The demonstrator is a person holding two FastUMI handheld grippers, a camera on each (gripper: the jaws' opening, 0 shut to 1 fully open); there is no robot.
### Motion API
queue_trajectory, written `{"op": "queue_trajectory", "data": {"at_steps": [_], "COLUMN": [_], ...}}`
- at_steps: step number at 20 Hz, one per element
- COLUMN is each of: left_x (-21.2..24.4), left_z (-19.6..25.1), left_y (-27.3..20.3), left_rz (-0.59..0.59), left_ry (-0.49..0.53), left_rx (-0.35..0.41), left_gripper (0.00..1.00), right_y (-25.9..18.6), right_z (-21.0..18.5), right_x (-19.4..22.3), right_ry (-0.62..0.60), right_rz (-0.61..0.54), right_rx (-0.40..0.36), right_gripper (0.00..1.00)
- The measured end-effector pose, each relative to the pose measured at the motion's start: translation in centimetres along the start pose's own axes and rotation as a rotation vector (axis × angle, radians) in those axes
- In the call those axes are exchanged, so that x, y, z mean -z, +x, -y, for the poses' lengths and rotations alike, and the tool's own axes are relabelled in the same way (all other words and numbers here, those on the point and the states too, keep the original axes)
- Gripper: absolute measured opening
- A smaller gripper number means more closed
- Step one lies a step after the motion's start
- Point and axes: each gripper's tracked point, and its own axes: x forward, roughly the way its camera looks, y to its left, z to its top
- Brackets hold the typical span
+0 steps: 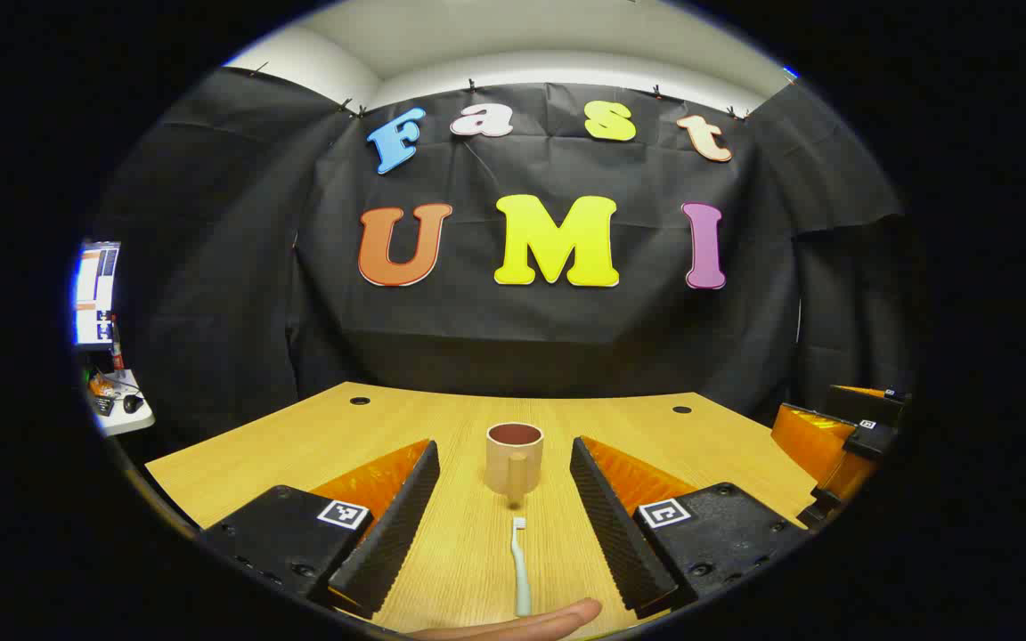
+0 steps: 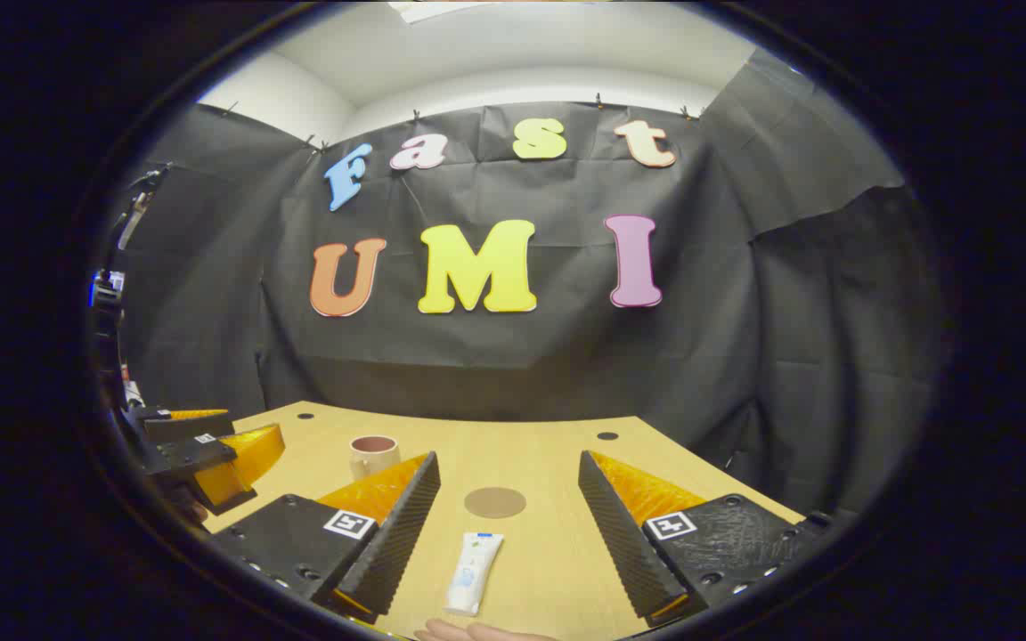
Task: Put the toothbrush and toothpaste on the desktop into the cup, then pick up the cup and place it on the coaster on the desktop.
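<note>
A beige cup (image 1: 514, 458) with a dark red inside stands upright on the wooden desk (image 1: 299, 445), handle toward me. A pale toothbrush (image 1: 520, 566) lies in front of it, head toward the cup. My left gripper (image 1: 504, 485) is open, its fingers on either side of the cup and brush, above the desk. In the right gripper view a white toothpaste tube (image 2: 474, 560) lies between the fingers of my open right gripper (image 2: 504, 494), with a round brown coaster (image 2: 494, 502) just beyond it. The cup (image 2: 372, 456) stands farther left.
The other gripper (image 1: 838, 441) shows at the right edge of the left gripper view, and at the left edge (image 2: 201, 458) of the right gripper view. A fingertip (image 1: 531, 623) lies at the bottom. Two cable holes (image 1: 360, 401) mark the desk's far side. Black cloth bounds the back.
</note>
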Motion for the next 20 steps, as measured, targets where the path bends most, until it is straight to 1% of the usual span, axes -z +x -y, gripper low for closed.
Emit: {"op": "queue_trajectory", "data": {"at_steps": [1, 3, 5, 9, 12, 17, 20], "left_x": [-0.1, -0.6, -0.6, -0.3, 0.4, 1.2, 3.3], "left_z": [0.3, 0.7, 1.3, 1.6, 1.2, 0.8, 1.6], "left_y": [-0.1, -0.4, -0.4, -0.5, -0.3, 0.4, 1.5], "left_rz": [0.007, 0.031, 0.038, 0.033, 0.014, -0.001, -0.059], "left_ry": [0.005, 0.010, 0.024, 0.043, 0.040, 0.043, 0.019], "left_rx": [0.007, 0.012, 0.022, 0.026, 0.009, -0.021, 0.009], "left_gripper": [0.94, 0.94, 0.94, 0.94, 0.94, 0.94, 0.94], "right_y": [-0.1, -0.2, -0.4, -0.6, -0.7, -0.5, -0.2], "right_z": [0.4, 1.5, 2.5, 2.5, 2.7, 2.9, 3.4], "right_x": [0.2, 0.3, -0.4, -0.7, -1.3, -0.8, -0.6], "right_ry": [0.009, 0.022, 0.032, -0.010, -0.040, -0.026, -0.031], "right_rz": [-0.004, -0.012, 0.006, 0.023, 0.042, 0.026, 0.017], "right_rx": [-0.001, 0.003, 0.023, 0.022, 0.026, 0.019, 0.033], "right_gripper": [0.97, 0.97, 0.94, 0.96, 0.96, 0.96, 0.96]}}
